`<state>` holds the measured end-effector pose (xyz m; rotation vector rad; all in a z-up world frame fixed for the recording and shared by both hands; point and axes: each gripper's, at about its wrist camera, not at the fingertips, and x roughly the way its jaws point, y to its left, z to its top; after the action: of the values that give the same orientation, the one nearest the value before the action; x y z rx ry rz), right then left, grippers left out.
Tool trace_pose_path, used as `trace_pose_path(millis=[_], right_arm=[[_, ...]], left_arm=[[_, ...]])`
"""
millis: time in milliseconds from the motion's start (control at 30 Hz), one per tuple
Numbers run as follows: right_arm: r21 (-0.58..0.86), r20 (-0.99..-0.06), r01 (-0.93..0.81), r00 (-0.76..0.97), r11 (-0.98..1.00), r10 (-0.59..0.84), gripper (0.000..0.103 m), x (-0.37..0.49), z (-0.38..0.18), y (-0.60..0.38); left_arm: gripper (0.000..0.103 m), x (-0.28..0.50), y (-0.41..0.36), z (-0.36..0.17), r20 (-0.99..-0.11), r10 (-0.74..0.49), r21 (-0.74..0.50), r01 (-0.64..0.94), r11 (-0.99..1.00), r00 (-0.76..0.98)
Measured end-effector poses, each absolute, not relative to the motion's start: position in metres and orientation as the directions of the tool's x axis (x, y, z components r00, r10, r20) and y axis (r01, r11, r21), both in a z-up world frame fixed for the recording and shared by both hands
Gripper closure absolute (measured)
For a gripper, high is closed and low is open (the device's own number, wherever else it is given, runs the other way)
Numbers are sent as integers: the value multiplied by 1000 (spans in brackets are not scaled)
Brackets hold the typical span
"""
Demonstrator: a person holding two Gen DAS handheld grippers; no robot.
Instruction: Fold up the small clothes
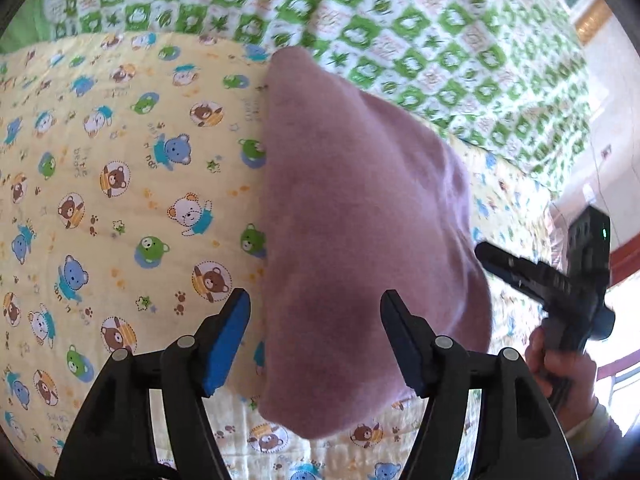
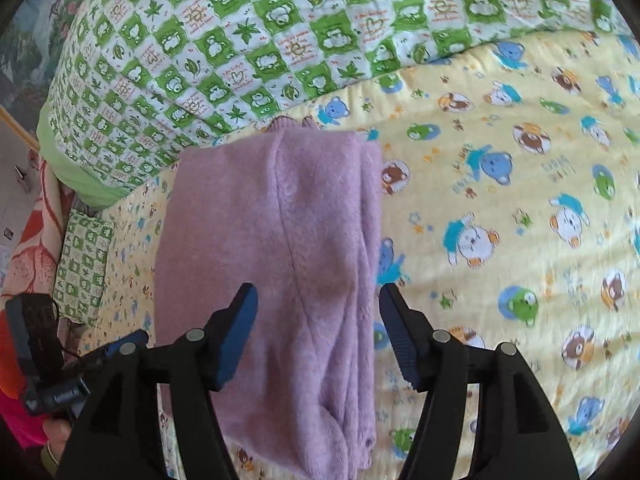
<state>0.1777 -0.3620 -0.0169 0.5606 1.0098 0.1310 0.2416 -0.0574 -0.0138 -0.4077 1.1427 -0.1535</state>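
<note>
A small pink fleece garment (image 1: pixel 360 220) lies folded on a yellow bear-print quilt (image 1: pixel 120 200). My left gripper (image 1: pixel 316 316) is open, its jaws spread above the garment's near end, holding nothing. In the right wrist view the same garment (image 2: pixel 280 240) lies lengthwise, with a seam down its middle and layered edges on the right. My right gripper (image 2: pixel 318 312) is open above its near part and empty. The right gripper also shows in the left wrist view (image 1: pixel 560 280), held by a hand at the right edge. The left gripper shows at the lower left of the right wrist view (image 2: pixel 60 368).
A green and white checked quilt (image 2: pixel 240 40) lies bunched along the far side of the yellow quilt (image 2: pixel 520 240). A small checked cushion (image 2: pixel 82 264) sits at the left. An orange floral blanket (image 2: pixel 36 248) hangs at the left bed edge.
</note>
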Motion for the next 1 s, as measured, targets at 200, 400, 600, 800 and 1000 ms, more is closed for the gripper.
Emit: trace_pose_path(millis=[200, 400, 600, 800, 1000], right_arm=[[528, -770, 177, 513, 831, 380, 39, 184, -37, -361], [539, -765, 138, 493, 831, 415, 39, 205, -49, -356], [603, -727, 111, 483, 790, 488, 39, 211, -63, -363], [689, -662, 94, 485, 718, 571, 39, 204, -70, -376], [709, -643, 84, 485, 700, 593, 39, 205, -74, -377]], left_arm=[[27, 266, -60, -35, -845, -363, -441, -127, 888, 393], [19, 286, -63, -55, -853, -360, -444, -165, 881, 377], [15, 293, -59, -71, -827, -431, -523, -214, 825, 360], [15, 298, -54, -64, -798, -467, -565, -203, 799, 381], [15, 319, -59, -79, -807, -494, -568, -197, 799, 322]])
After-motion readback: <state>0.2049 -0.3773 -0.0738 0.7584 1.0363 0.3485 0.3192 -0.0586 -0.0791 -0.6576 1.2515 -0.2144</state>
